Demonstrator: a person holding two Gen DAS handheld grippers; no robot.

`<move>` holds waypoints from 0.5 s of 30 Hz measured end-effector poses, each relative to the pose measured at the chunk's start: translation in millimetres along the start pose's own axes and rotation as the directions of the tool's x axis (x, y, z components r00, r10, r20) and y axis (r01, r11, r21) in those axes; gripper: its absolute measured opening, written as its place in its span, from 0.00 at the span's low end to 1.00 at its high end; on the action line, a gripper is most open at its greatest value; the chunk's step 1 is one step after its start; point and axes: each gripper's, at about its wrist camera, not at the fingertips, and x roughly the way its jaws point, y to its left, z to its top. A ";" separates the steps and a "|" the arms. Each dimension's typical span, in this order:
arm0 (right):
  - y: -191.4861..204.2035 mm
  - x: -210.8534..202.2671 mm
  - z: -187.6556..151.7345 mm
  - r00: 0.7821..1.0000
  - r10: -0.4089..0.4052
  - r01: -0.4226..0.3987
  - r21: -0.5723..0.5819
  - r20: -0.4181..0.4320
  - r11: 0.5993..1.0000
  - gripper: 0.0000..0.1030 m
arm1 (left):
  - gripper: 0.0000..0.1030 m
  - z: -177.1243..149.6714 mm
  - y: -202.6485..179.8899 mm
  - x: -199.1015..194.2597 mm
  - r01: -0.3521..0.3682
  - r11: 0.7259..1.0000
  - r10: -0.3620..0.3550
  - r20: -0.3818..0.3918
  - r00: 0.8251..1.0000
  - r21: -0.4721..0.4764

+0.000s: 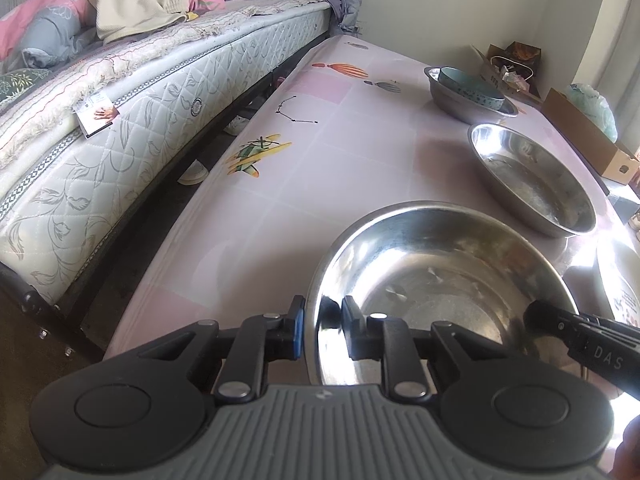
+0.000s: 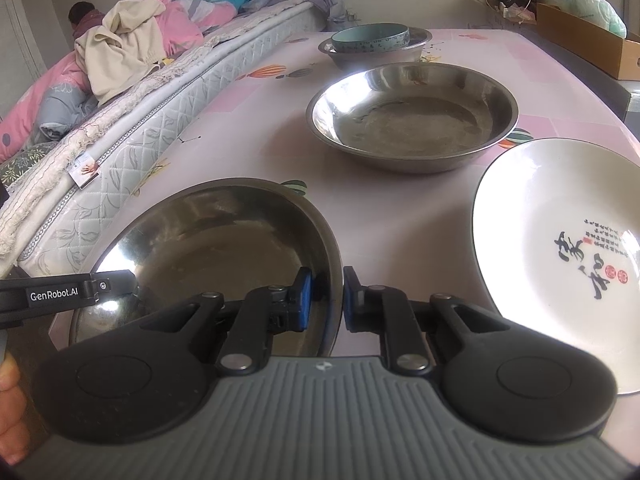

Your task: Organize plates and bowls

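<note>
A near steel bowl sits at the table's front edge. My left gripper is shut on its left rim, one finger inside and one outside. My right gripper is shut on its right rim in the same way. A second steel bowl stands behind it. A white plate with black calligraphy lies to the right. At the back a teal bowl sits inside a third steel bowl.
The table has a pink patterned cloth. A bed with a mattress and heaped bedding runs along its left side. A cardboard box and bags stand at the far right.
</note>
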 end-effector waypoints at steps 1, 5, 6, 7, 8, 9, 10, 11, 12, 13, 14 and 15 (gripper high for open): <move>-0.2 0.0 -0.1 1.000 0.000 0.000 -0.002 0.001 1.000 0.14 | 0.20 0.0 -0.1 0.0 0.000 1.000 0.000 0.000 1.000 0.000; 0.1 0.0 -1.1 1.000 -0.002 0.002 -0.007 0.006 1.000 0.14 | 0.20 0.0 -1.0 0.1 -0.005 1.000 0.005 0.001 1.000 0.004; 0.3 0.1 -1.3 1.000 -0.003 0.003 -0.008 0.008 1.000 0.14 | 0.20 0.0 -1.5 0.3 -0.008 1.000 0.008 0.002 1.000 0.006; 0.1 0.5 -1.5 1.000 -0.004 0.004 -0.009 0.011 1.000 0.14 | 0.21 -0.1 -2.1 0.3 -0.011 1.000 0.011 0.002 1.000 0.008; 0.1 0.4 -2.3 1.000 -0.004 0.004 -0.010 0.014 1.000 0.14 | 0.21 -0.2 -2.5 0.2 -0.013 1.000 0.013 0.003 1.000 0.010; -0.1 0.6 -2.5 1.000 -0.003 0.004 -0.010 0.017 1.000 0.14 | 0.21 -0.2 -3.3 0.1 -0.016 1.000 0.016 0.004 1.000 0.013; -0.5 0.7 -2.5 1.000 -0.003 0.003 -0.009 0.018 1.000 0.14 | 0.21 -0.2 -3.7 0.2 -0.018 1.000 0.018 0.004 1.000 0.015; -0.5 0.8 -2.4 1.000 -0.004 0.004 -0.009 0.019 1.000 0.14 | 0.21 -0.2 -4.2 0.1 -0.020 1.000 0.020 0.005 1.000 0.018; -0.6 0.8 -2.4 1.000 -0.004 0.004 -0.009 0.019 1.000 0.14 | 0.21 -0.1 -4.7 0.2 -0.022 1.000 0.021 0.006 1.000 0.019; -0.7 0.7 -2.4 1.000 -0.003 0.003 -0.008 0.020 1.000 0.14 | 0.21 -0.4 -5.2 -0.1 -0.022 1.000 0.022 0.006 1.000 0.019; -0.9 0.8 -2.5 1.000 -0.003 0.003 -0.007 0.021 1.000 0.14 | 0.21 -0.5 -5.2 -0.2 -0.022 1.000 0.022 0.006 1.000 0.019; -0.9 0.6 -2.7 1.000 -0.003 0.003 -0.007 0.022 1.000 0.14 | 0.21 -0.5 -5.3 -0.2 -0.023 1.000 0.022 0.007 1.000 0.020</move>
